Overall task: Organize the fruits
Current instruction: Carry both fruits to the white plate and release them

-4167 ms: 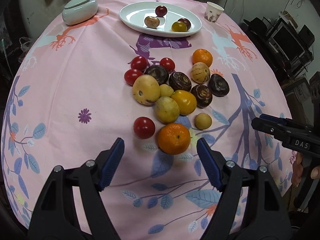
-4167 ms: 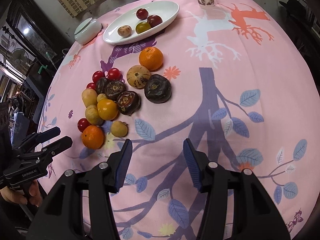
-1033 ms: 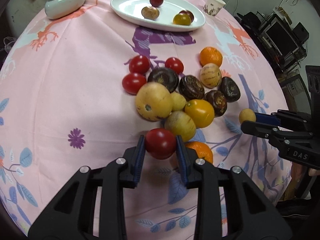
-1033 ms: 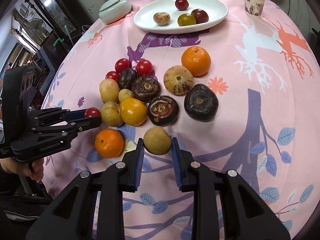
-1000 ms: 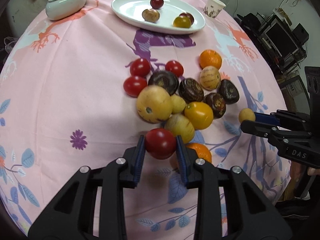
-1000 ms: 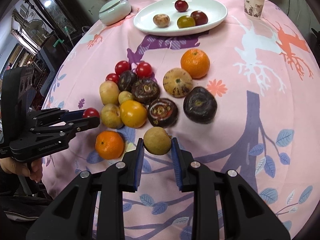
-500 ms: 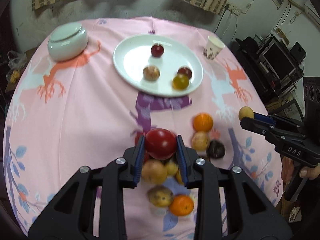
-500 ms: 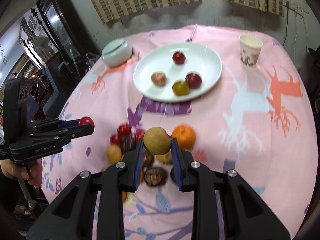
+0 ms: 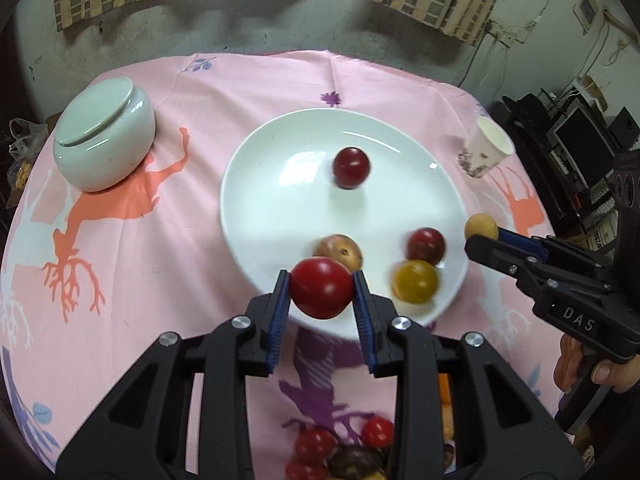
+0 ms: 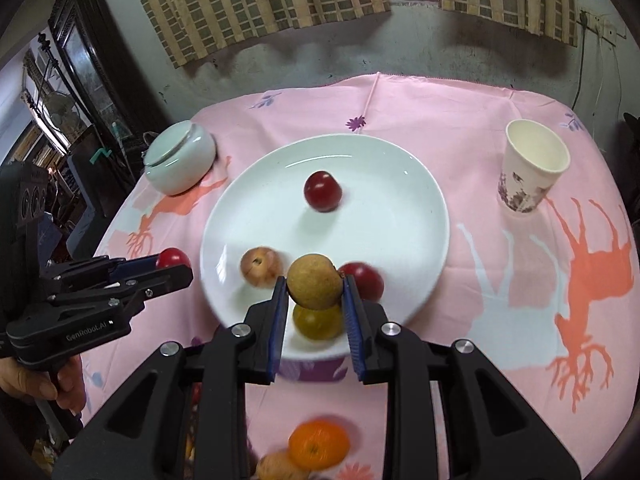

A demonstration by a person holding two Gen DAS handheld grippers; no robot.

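Left wrist view: left gripper [image 9: 321, 294] clamped on a red tomato [image 9: 321, 289], hanging above the near rim of the white plate [image 9: 260, 216]. Right gripper [image 10: 315, 294] clamped on a small tan round fruit [image 10: 315, 286], also over the plate's near edge, just above a yellow-green fruit [image 10: 318, 322] lying there. Plate already holds four pieces: a dark red one [image 9: 351, 167] toward the far side, a pale brownish one [image 9: 338, 250], another dark red one [image 9: 426, 245] and the yellow one near the front. Rest of the pile sits on the pink tablecloth [image 9: 160, 240] below the grippers, only partly in frame. Step in hand looks like the drop-off. To do it well: carry each fruit further in over bare plate, the open left and middle area, lower close to the surface before letting go, since round fruit will likely roll and knock the others or go over the rim. Right one should clear the yellow fruit first. Both grippers tilt steeply downward, side by side, a hand [image 10: 24, 382] visible on the left gripper's handle. Lidded pale green jar [image 9: 104, 144] and paper cup [image 9: 486, 148] stand clear of the plate.
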